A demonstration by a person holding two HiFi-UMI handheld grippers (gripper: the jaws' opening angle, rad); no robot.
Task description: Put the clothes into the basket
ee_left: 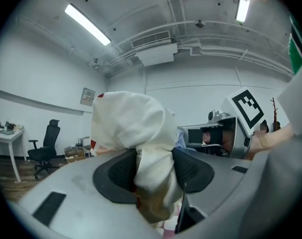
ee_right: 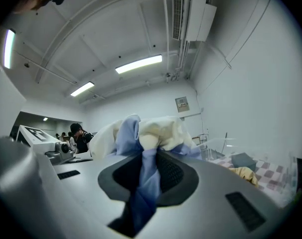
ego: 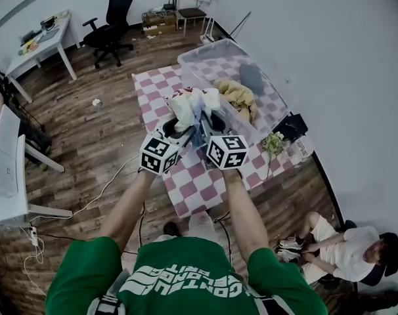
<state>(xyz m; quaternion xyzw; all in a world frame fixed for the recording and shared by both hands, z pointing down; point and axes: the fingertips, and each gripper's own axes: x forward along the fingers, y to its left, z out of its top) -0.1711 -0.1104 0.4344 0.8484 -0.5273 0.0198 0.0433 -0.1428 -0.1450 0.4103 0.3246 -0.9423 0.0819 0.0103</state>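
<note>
We've got both grippers raised side by side in front of the basket [ego: 209,46], a clear bin standing on a pink-and-white checked cloth [ego: 192,182]. The left gripper [ego: 178,132] is clamped on a bunched white garment [ego: 186,104], its jaws held fairly wide by the thick fold stuffed between them [ee_left: 153,171]. The right gripper [ego: 209,126] has its jaws pinched almost together on a thin strip of blue garment [ee_right: 143,183] that hangs down through them. The bundle sits over the basket's near corner and blocks that corner from the head view. Inside the basket lie a yellow garment [ego: 237,94] and, beyond it, a dark grey garment [ego: 251,77]. Just beside the basket's right end is a small plant [ego: 274,143], and a seated person [ego: 347,248] is well to the right of the basket, down by the wall. Well beyond the basket stand an office chair [ego: 113,18] and a white desk [ego: 41,44]. The fingertips of both grippers are buried in cloth. We can't tell whether white and blue are one tangled piece or two. The basket's clear near wall is hard to trace against the checks.
</note>
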